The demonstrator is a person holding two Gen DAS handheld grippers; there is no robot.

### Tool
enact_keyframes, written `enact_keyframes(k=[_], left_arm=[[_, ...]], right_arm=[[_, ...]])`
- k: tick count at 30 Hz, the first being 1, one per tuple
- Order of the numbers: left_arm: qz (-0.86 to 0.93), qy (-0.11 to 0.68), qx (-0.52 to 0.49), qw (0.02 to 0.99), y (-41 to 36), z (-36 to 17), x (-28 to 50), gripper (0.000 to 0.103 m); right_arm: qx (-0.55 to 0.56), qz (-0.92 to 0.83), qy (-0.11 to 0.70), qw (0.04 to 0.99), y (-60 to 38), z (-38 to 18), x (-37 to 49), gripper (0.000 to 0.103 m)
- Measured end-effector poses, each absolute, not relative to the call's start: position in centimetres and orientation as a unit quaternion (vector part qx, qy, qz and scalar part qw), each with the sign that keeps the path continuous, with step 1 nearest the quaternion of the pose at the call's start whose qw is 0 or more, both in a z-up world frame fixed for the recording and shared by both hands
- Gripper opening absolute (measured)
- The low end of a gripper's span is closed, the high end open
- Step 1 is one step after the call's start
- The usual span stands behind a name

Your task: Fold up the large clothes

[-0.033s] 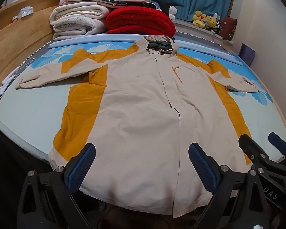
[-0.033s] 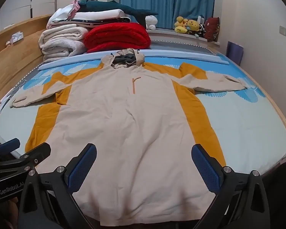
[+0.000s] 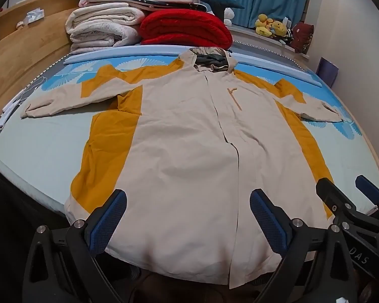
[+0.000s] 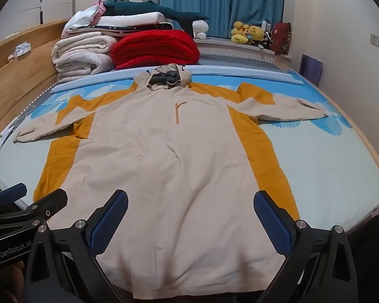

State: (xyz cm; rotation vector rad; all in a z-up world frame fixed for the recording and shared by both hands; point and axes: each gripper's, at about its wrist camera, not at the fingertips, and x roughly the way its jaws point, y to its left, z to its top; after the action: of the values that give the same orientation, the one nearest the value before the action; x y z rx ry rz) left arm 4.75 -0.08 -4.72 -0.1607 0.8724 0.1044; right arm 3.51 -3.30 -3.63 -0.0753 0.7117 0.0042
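Blue-padded left hand-held gripper (image 3: 188,221) and right hand-held gripper (image 4: 190,221) wide apart above jacket (image 3: 189,151) hem

Bed (image 3: 32,151) with pale blue patterned sheet; a beige-and-mustard hooded jacket (image 3: 184,151) lies flat at centre, sleeves spread, hood towards 12 o'clock. Folded white blankets (image 3: 101,30) and a red blanket (image 3: 187,29) are stacked beyond the hood, at 11 to 12 o'clock.

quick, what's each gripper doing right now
Left gripper: open, holding nothing, above the jacket hem.
Right gripper: open, holding nothing.
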Motion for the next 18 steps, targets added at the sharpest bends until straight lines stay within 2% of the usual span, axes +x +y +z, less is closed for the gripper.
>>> enact_keyframes(k=[18], left_arm=[[0.049, 0.417, -0.069, 0.905, -0.34, -4.73, 4.67, 0.096]], right_arm=[[-0.032, -0.001, 0.342, 0.939, -3.52, -3.88, 3.43, 0.099]])
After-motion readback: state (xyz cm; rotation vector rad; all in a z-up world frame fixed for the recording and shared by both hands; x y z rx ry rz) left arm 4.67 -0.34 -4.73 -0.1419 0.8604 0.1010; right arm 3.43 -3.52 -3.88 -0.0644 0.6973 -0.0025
